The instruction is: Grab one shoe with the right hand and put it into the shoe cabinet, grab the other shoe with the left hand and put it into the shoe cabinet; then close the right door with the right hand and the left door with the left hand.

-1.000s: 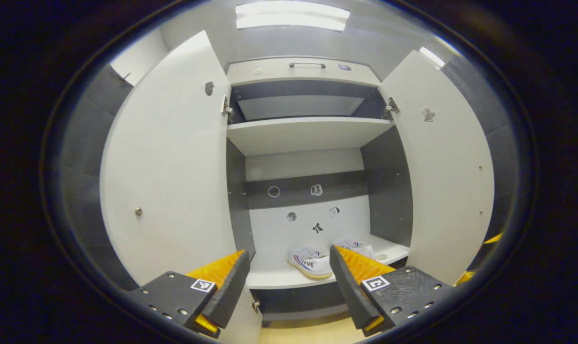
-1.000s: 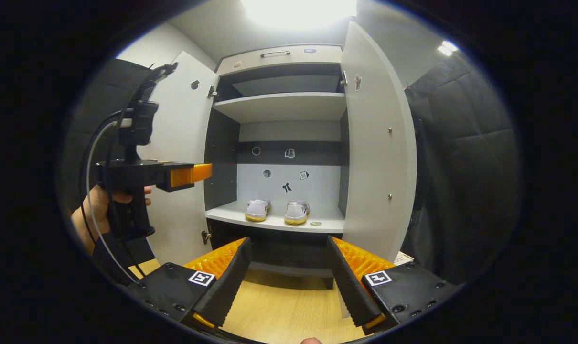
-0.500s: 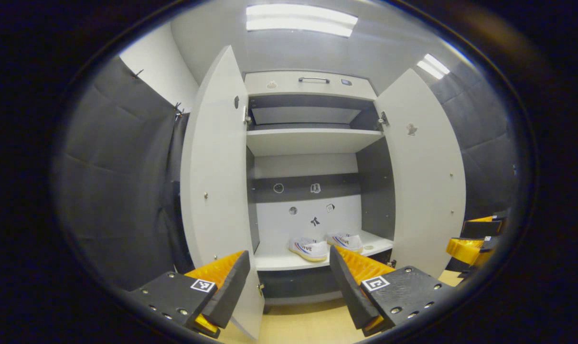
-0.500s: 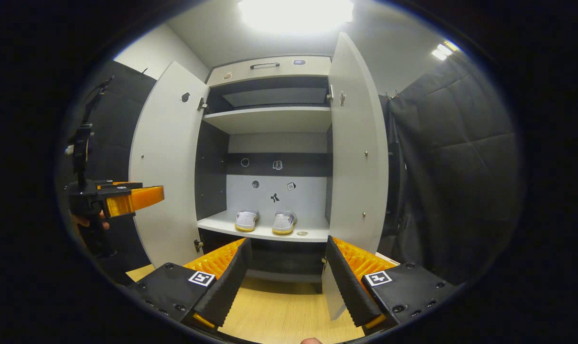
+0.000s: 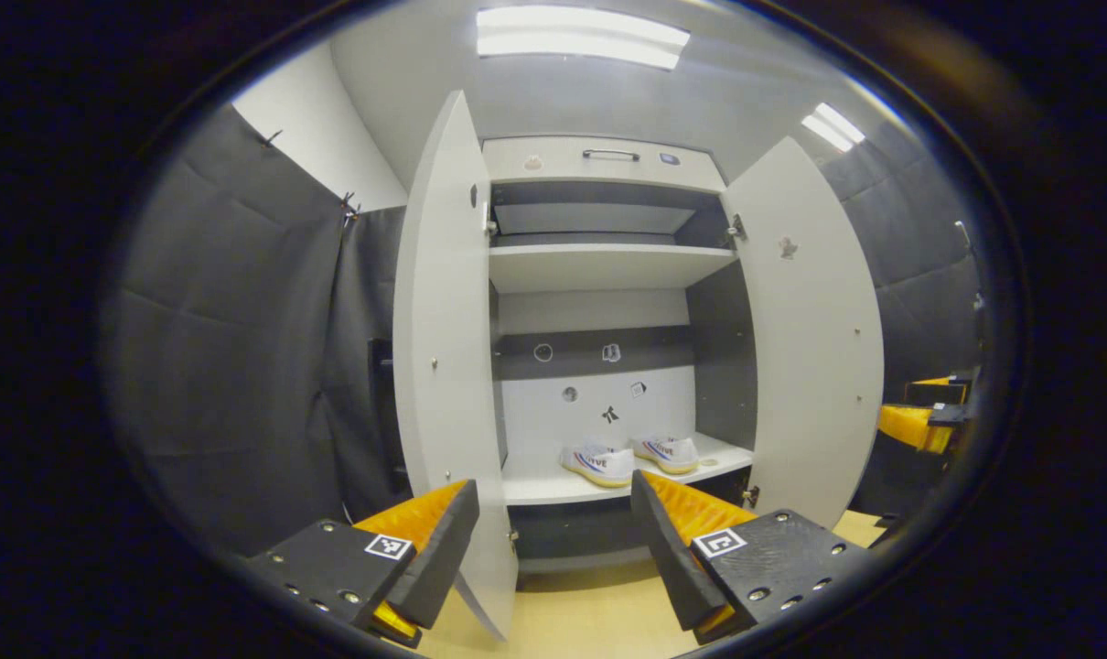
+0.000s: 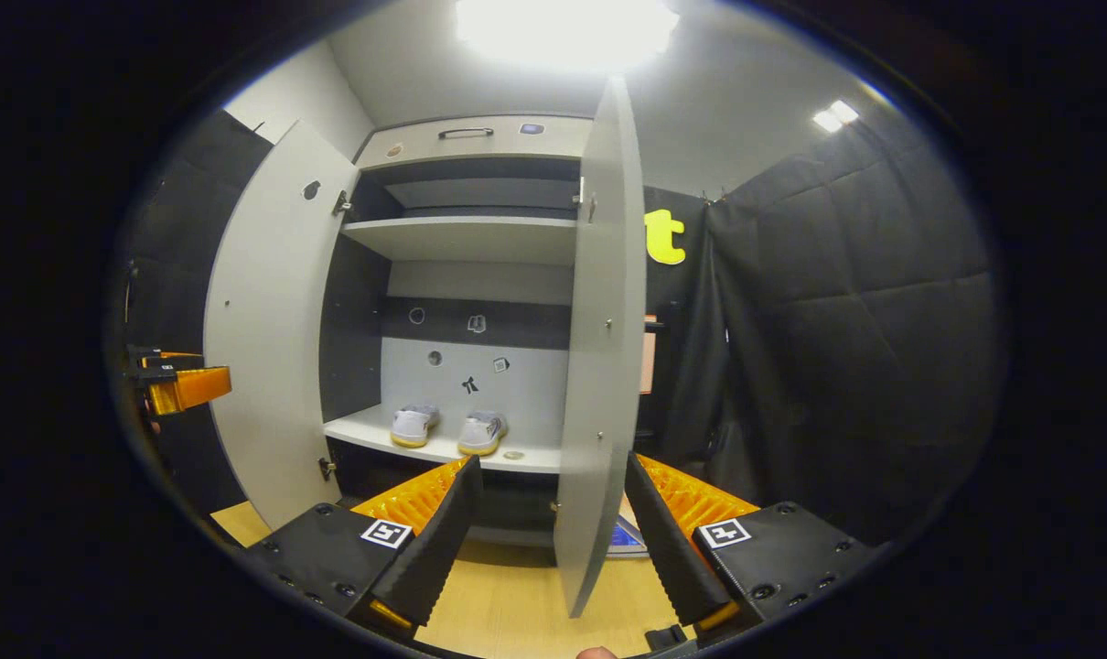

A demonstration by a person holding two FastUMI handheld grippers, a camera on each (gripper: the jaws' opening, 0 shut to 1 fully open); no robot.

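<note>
White shoes, a pair, are seen side by side on the lower shelf (image 5: 553, 485) of the shoe cabinet (image 5: 604, 165): the left shoe (image 5: 599, 464) and the right shoe (image 5: 668, 453), just apart, toes turned toward the front in the left gripper view.

Compared with a second ago, both views have been drawn back and turned outward. In the left gripper view the left door (image 5: 448, 366), earlier seen broad-faced, is now seen nearly edge-on, with more black cloth wall (image 5: 233, 366) exposed to its left. The left gripper (image 5: 553, 549) is held with its jaws wide apart and nothing between them; the door's lower edge lies in line with the gap. The right door (image 5: 814, 339) is seen open at the right, and beyond it the other gripper's orange finger (image 5: 910, 426).

In the right gripper view the left gripper (image 6: 183, 386), earlier large and held by a hand, is now small at the left edge, beside the open left door (image 6: 270, 329). The shoes (image 6: 448, 428) are seen on the shelf. The right door (image 6: 599, 348) is now presented edge-on, its bottom edge falling between the spread, empty jaws of the right gripper (image 6: 553, 540).

A pale wooden floor (image 6: 508, 613) is laid below; ceiling light panels (image 5: 581, 37) are lit above.
</note>
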